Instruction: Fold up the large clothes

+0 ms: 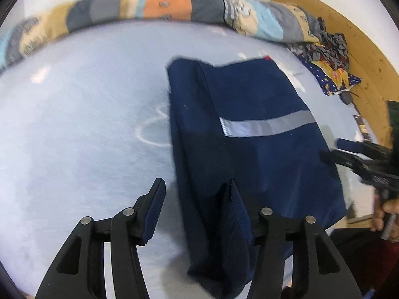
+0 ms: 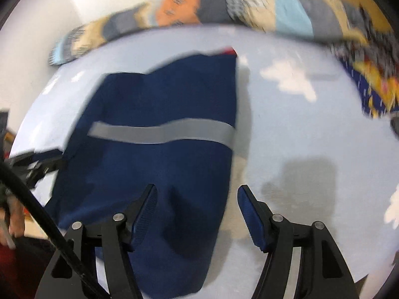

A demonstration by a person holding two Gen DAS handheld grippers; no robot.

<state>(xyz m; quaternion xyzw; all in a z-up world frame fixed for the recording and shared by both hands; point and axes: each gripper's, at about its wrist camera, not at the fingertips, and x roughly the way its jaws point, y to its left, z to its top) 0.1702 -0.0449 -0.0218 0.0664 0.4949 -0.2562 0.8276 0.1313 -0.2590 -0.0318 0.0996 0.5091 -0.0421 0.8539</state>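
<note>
Navy garment (image 1: 249, 129) lies between both grippers' wide-parted jaws (neither gripping).

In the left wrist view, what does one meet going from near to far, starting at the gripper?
left gripper → navy garment with its grey reflective stripe → bare pale blue bed sheet → patchwork quilt along the wall.

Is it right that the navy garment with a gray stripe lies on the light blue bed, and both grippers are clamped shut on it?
Not quite. The navy garment with its gray stripe does lie on the bed, but both grippers are open: left gripper in the left wrist view, right gripper in the right.
</note>
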